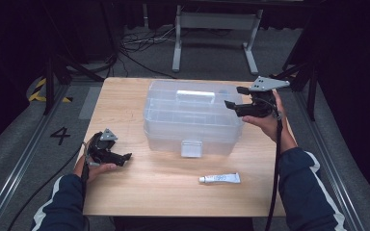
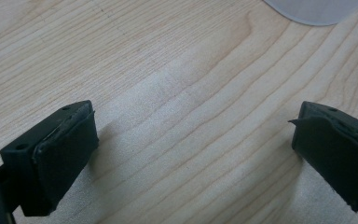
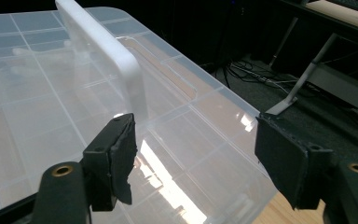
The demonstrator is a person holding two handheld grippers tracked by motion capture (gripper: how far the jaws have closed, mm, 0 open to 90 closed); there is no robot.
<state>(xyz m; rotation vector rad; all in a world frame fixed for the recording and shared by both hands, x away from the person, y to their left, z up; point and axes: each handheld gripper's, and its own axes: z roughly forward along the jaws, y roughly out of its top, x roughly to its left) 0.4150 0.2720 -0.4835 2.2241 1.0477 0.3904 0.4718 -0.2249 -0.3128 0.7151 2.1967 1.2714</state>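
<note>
A clear plastic organiser box (image 1: 192, 118) with a white handle (image 1: 195, 95) and a front latch (image 1: 191, 147) stands in the middle of the wooden table (image 1: 139, 187). My right gripper (image 1: 236, 97) hovers at the box's right end, open, jaws pointing left over the lid with nothing between them. In the right gripper view the box lid (image 3: 51, 93) and its handle (image 3: 116, 56) lie just beyond the right gripper (image 3: 193, 154). My left gripper (image 1: 125, 157) rests low on the table at the left, open. The left gripper (image 2: 193, 149) frames bare wood, with a box corner (image 2: 312, 9) at the top.
A small white tube (image 1: 220, 178) lies on the table in front of the box, toward the right. Metal stand legs (image 1: 176, 43) and cables (image 1: 135, 45) sit on the floor beyond the table. Floor rails run along both sides.
</note>
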